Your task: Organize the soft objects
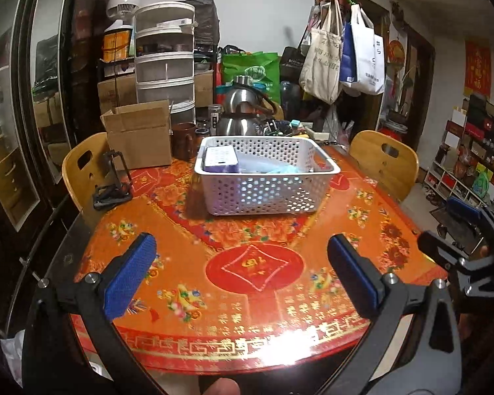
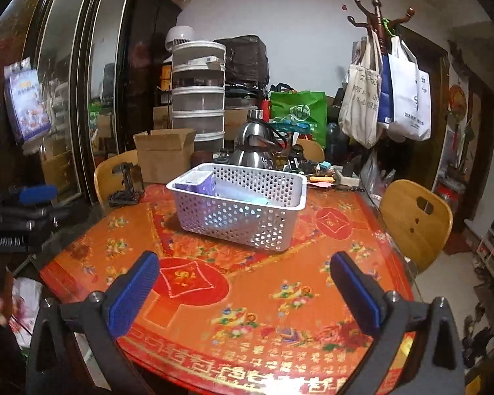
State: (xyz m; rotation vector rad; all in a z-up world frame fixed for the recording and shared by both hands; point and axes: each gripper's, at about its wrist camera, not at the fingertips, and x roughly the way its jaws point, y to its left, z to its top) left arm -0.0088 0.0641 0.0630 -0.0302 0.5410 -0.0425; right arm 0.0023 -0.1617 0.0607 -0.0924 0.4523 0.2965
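Landmark: white perforated basket [image 1: 266,177], standing on the round counter [image 1: 187,253] with its red-and-orange floral cover, set toward the far half of the top.

Basket contents: a white-and-purple soft pack [image 1: 221,161] lying against the left end wall, its top about level with the rim; pale teal and light blue soft items [image 1: 273,167] filling the middle and right part. Exact kinds of these cannot be told through the holes.

Behind the basket: steel kettle [image 1: 243,112], brown mug [image 1: 183,144] and open cardboard box [image 1: 141,138], all close to the far rim, crowding the counter's back edge. To the basket's left: a black folding phone stand [image 1: 113,181], near the counter's left edge and apart from the basket.

Near side of the basket: bare printed cover all the way to the near curved edge, broad open room. The strips to the left and right of the basket are narrower. Wooden chair backs [image 1: 383,164] rise past the edge on both flanks of the basket.

Left gripper [image 1: 240,273]: low over the near part of the counter, in front of the basket, blue pads spread wide, nothing between them.

Right gripper [image 2: 243,288]: also in front of the basket, to its near right, pads spread wide and empty. From the left wrist view it sits off the counter's right edge.
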